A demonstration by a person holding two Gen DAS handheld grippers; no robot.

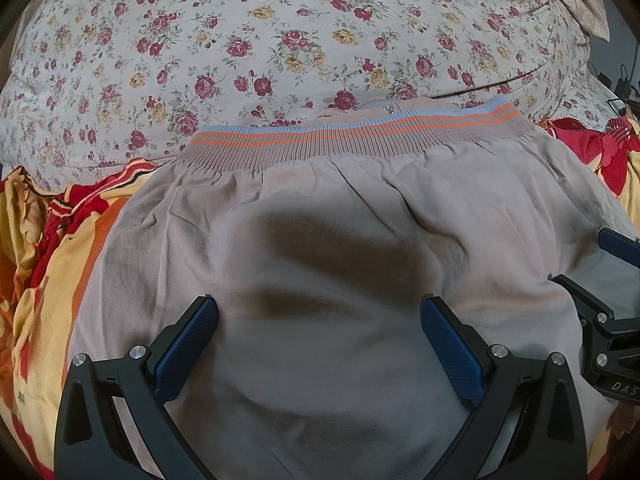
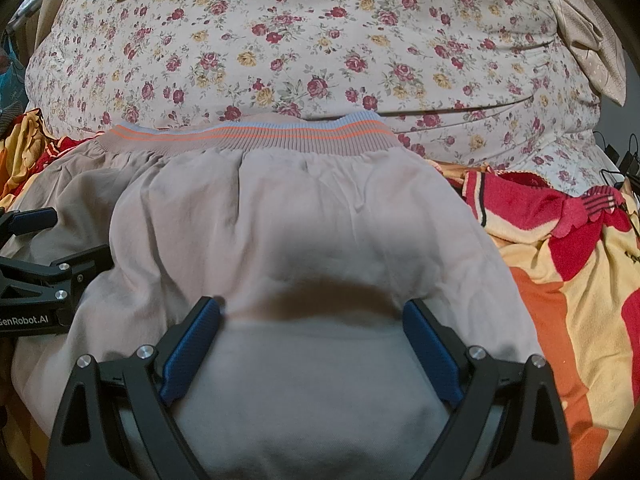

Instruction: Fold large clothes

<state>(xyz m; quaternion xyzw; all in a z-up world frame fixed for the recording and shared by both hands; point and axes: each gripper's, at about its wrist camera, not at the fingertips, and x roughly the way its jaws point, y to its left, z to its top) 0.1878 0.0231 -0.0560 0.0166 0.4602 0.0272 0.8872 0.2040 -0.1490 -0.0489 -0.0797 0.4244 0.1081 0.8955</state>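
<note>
Two hand-held grippers spread apart: left (image 1: pixel 318 334), right (image 2: pixel 312 330) | taupe garment (image 1: pixel 340 240) flat, striped ribbed waistband (image 1: pixel 360 136) far side

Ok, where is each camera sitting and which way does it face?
Left wrist: behind the open left tongs, facing the beige garment and its striped waistband; right tongs at its right edge.
Right wrist: behind the open right tongs, same direction; left tongs at its left edge.
Shared: garment, waistband, floral bedding.
</note>
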